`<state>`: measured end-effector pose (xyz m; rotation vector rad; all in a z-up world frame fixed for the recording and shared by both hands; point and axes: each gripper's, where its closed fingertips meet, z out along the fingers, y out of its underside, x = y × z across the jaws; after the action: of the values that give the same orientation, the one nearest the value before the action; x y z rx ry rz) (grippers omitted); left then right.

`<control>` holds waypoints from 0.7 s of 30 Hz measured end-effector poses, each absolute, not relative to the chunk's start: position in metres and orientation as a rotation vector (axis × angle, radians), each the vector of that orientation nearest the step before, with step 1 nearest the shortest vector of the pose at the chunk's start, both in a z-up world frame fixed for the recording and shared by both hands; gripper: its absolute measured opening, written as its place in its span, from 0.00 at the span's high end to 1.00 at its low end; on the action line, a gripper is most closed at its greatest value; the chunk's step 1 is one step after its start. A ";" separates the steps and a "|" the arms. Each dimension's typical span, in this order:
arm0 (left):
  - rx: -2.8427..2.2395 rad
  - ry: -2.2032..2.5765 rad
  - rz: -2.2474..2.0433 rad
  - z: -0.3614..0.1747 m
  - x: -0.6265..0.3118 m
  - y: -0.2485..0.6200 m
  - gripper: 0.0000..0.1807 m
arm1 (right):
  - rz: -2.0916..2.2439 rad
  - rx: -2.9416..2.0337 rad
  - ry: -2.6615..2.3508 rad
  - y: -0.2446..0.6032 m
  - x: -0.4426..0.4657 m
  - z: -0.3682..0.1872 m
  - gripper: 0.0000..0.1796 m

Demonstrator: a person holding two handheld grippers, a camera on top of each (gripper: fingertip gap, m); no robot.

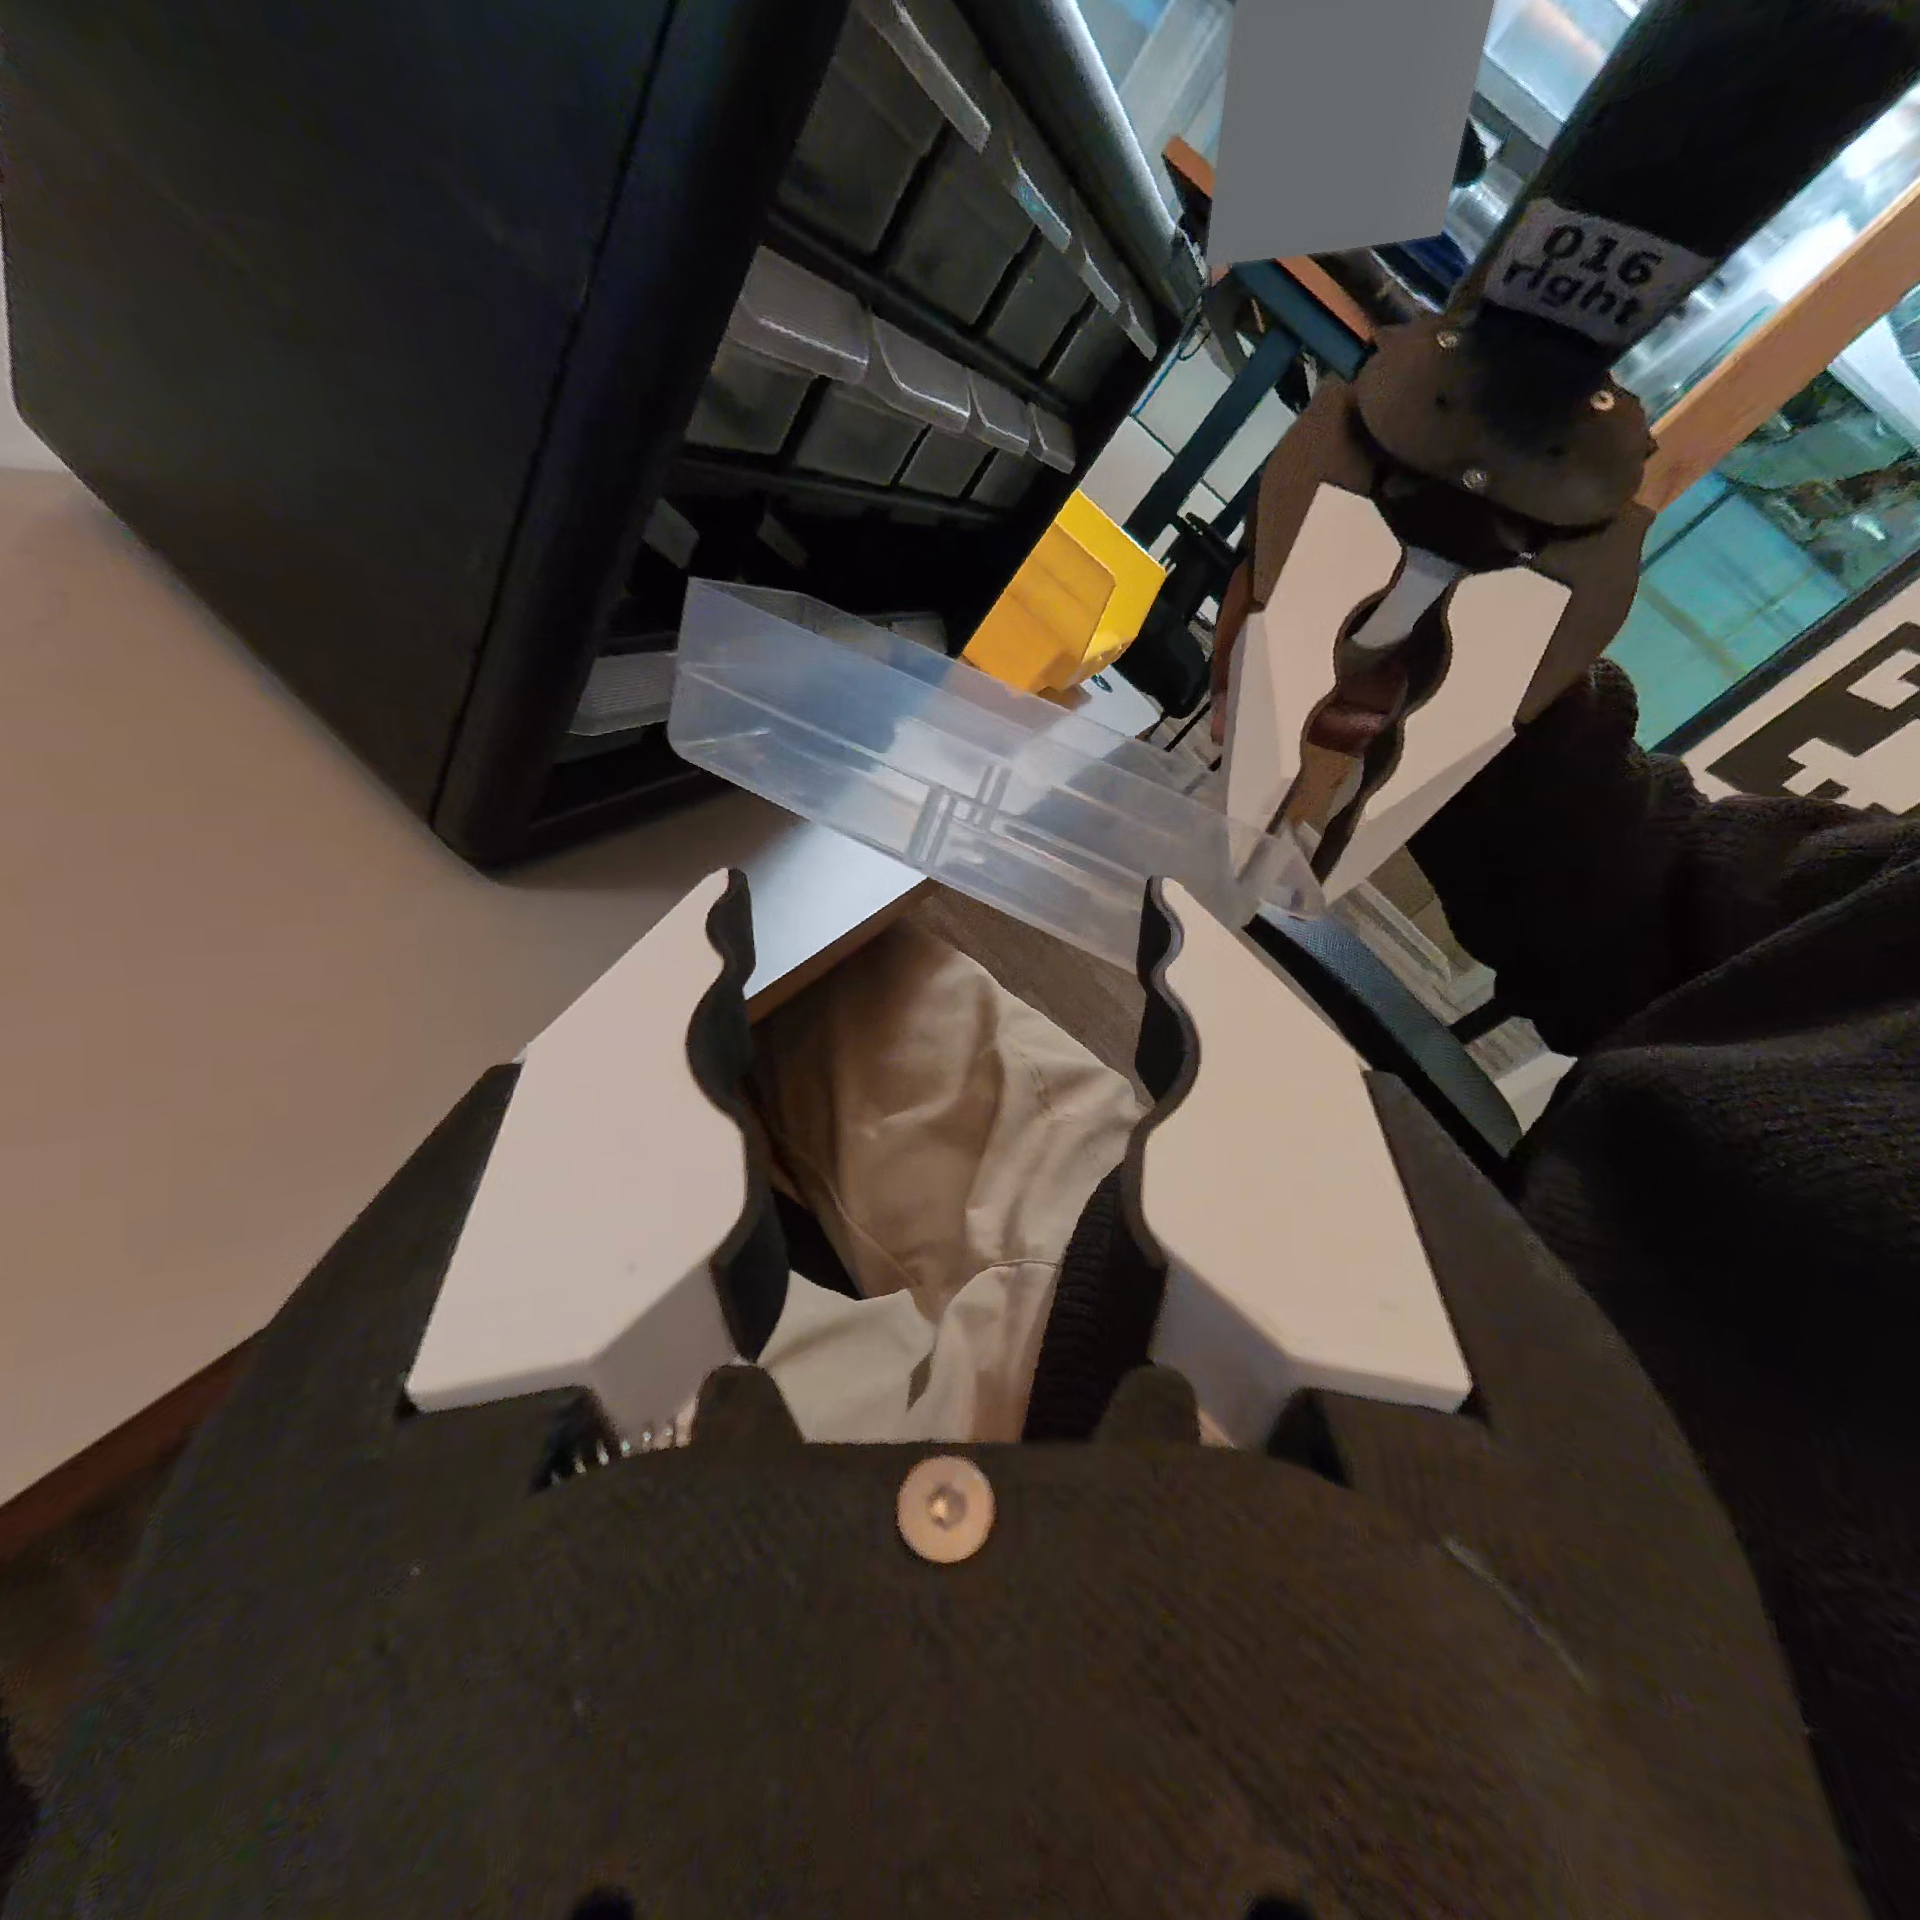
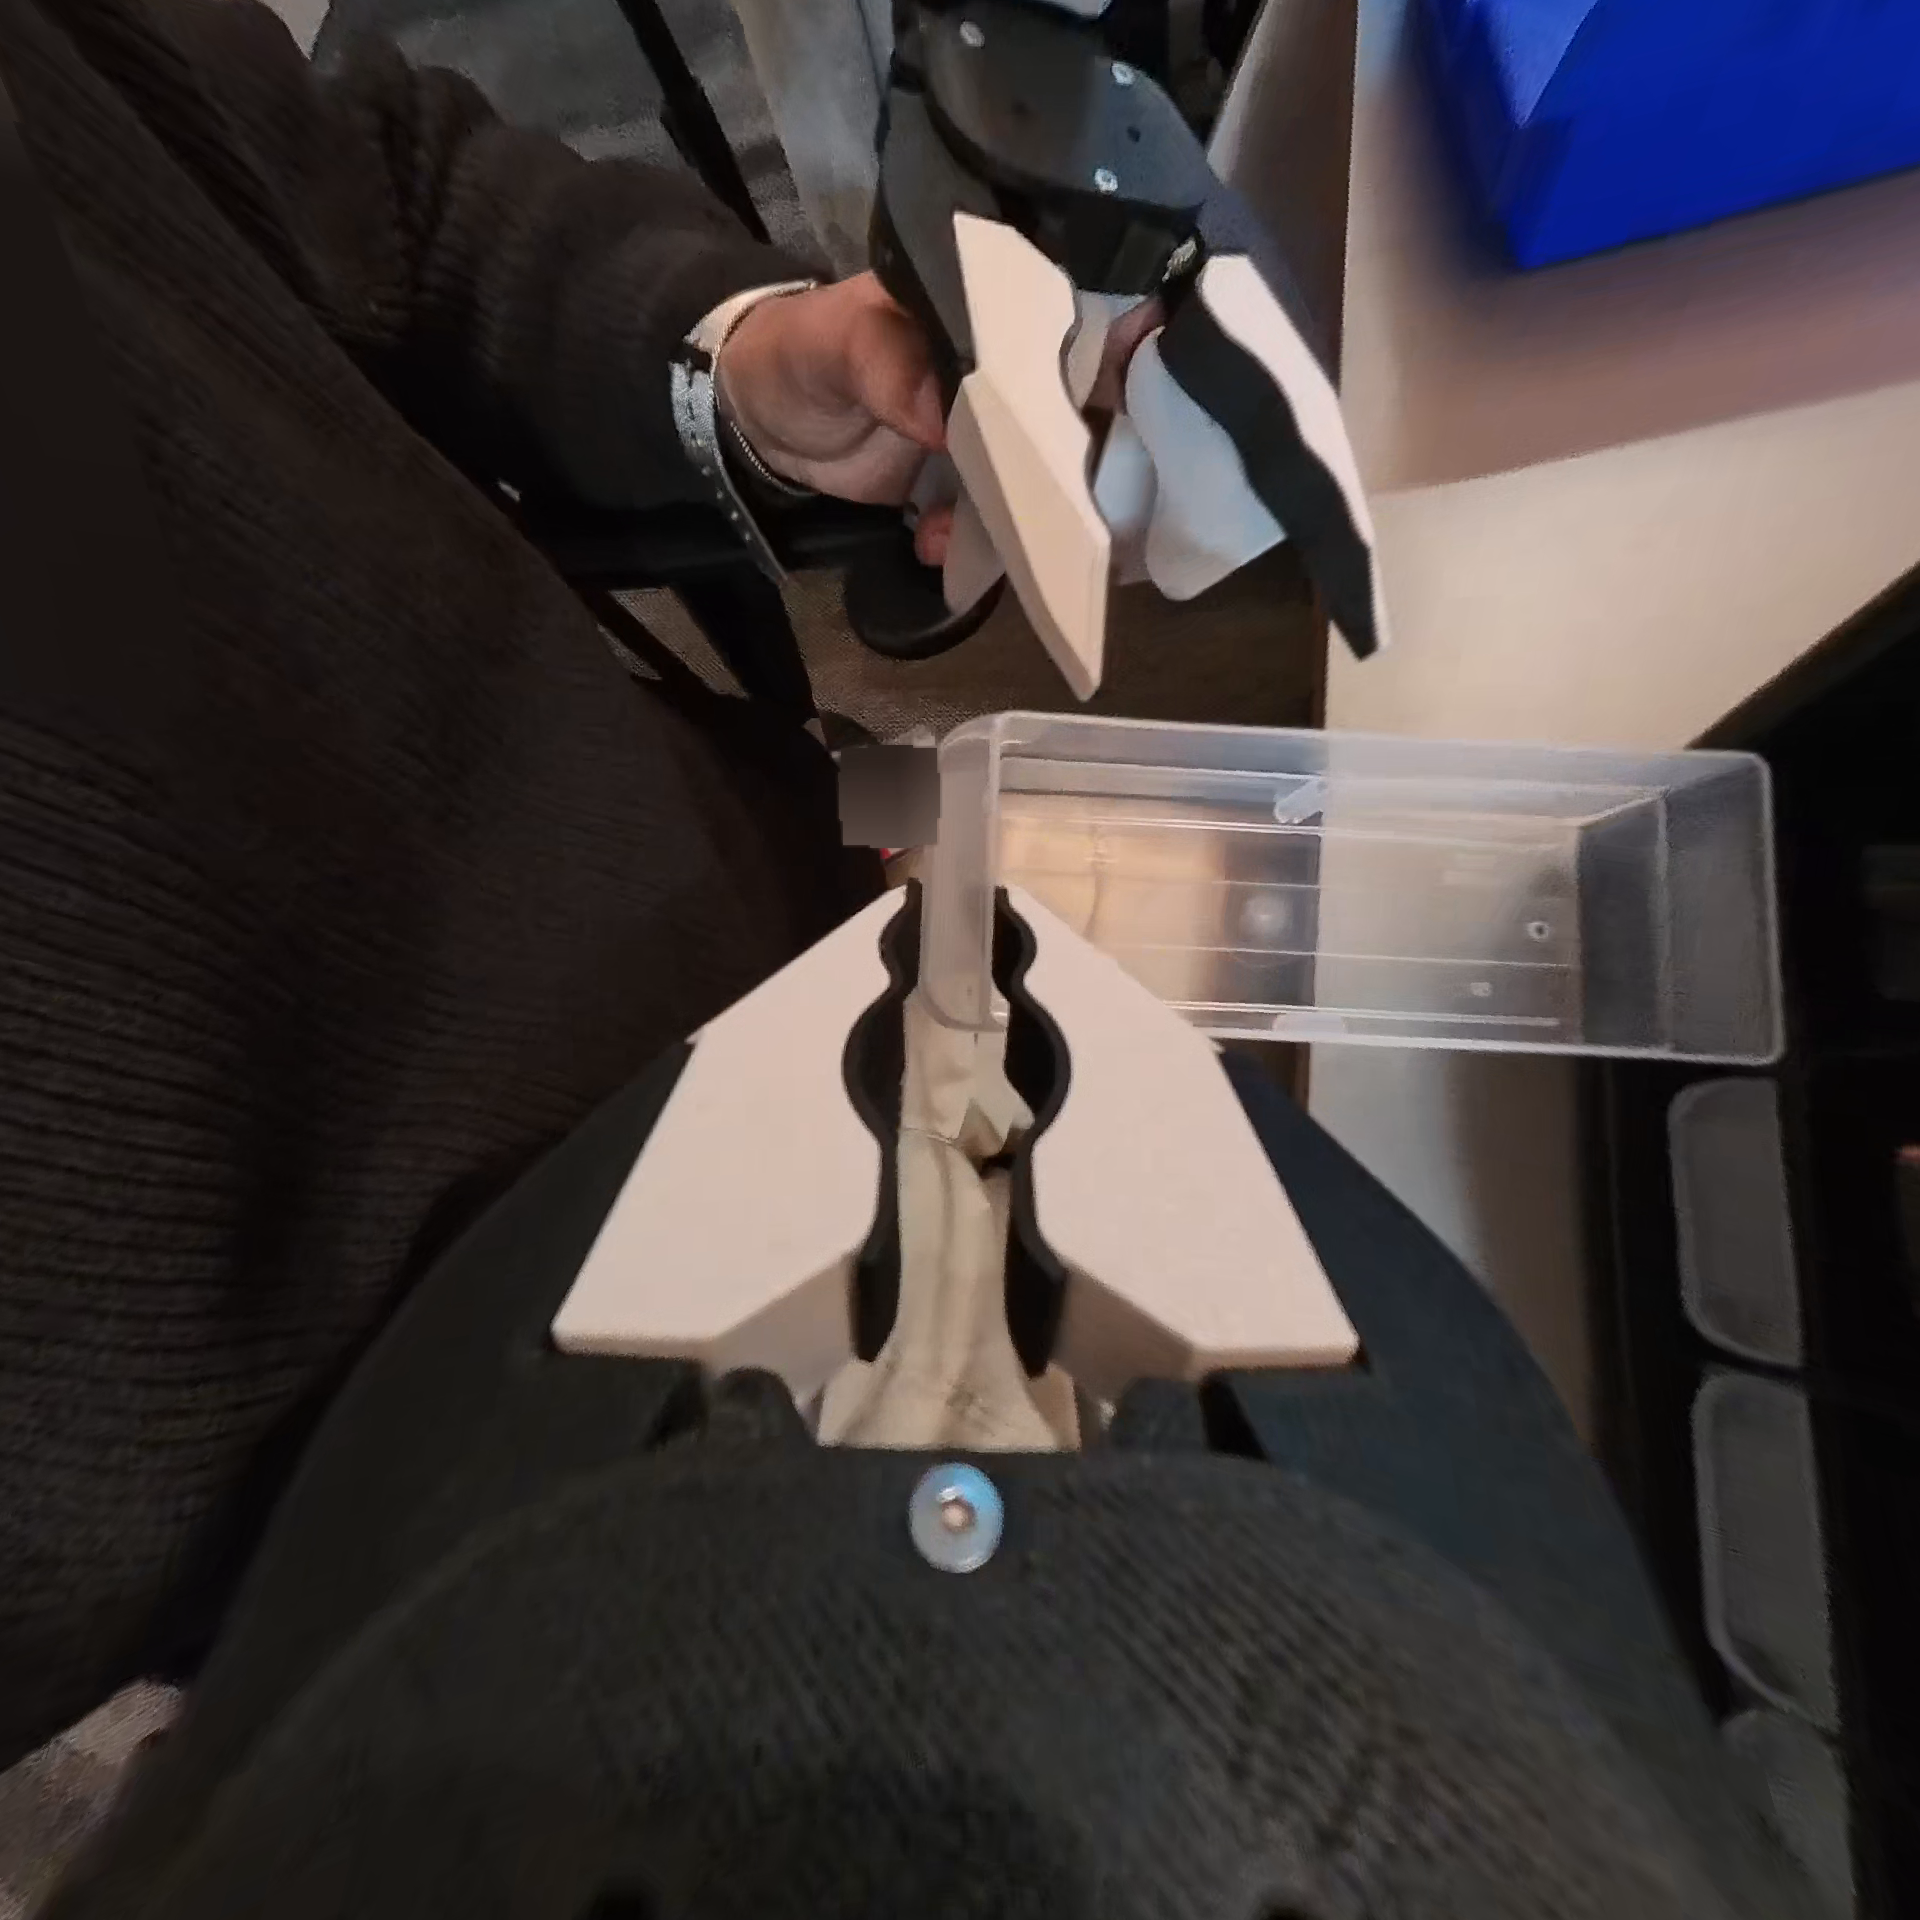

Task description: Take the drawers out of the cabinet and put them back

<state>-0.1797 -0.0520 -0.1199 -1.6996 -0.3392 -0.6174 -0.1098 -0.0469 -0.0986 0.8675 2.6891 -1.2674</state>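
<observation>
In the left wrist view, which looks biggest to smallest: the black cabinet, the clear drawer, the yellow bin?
1. Black plastic drawer cabinet
2. Clear plastic drawer, nearer the camera
3. Yellow plastic bin, partly hidden

This looks like a workshop or lab. A black small-parts cabinet (image 1: pixel 343 343) with rows of little clear drawers (image 1: pixel 904 364) fills the upper left of the left wrist view, standing on a pale worktop (image 1: pixel 156 935). Just right of it sits a yellow storage bin (image 1: pixel 1060 603). Beyond, in the upper right, are metal-framed benches with wooden tops (image 1: pixel 1278 312) and glass partitions (image 1: pixel 1766 488). A blue box (image 2: pixel 1683 114) fills the upper right of the right wrist view.
</observation>
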 end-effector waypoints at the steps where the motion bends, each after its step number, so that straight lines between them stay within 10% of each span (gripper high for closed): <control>1: -1.695 -0.342 -0.630 -0.120 -0.180 -0.052 0.60 | -1.262 0.868 2.685 -0.047 -0.114 -0.097 0.94; 21: -1.706 -0.386 -0.703 -0.131 -0.186 -0.049 0.64 | -0.882 0.969 3.217 -0.015 -0.177 -0.148 0.87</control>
<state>-0.1855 -0.0493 -0.1308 -1.7060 -0.3861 -0.7030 -0.1773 -0.0151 -0.1478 0.9689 3.2174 -0.8819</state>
